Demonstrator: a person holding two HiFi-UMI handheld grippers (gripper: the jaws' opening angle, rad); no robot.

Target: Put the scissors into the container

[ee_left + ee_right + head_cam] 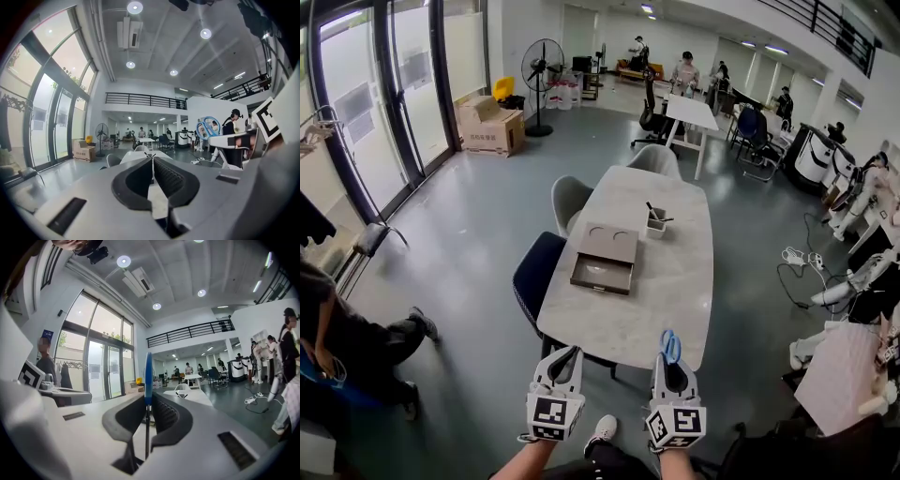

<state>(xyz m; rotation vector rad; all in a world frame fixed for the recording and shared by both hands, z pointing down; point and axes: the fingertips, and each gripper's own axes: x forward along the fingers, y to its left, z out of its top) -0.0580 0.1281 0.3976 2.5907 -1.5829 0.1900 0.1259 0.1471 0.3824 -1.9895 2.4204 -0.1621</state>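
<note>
1. Your right gripper (673,373) has its jaws narrow on the scissors (670,345). It grips the thin metal, apparently the blades, and the blue handles stand beyond the jaw tips, at the near edge of the table (675,300). The hold is slim, so a jolt could pivot the scissors or let them slide out.
2. The container (656,223) stands well apart on the table's far half, toward the right edge, and already holds dark items. Entering handles first may catch its rim or tip it.
3. The drawer tray (605,258) lies near your route; pass clear of it.
4. Your left gripper (565,361) has its jaws together and empty, so nothing steadies the container.
</note>
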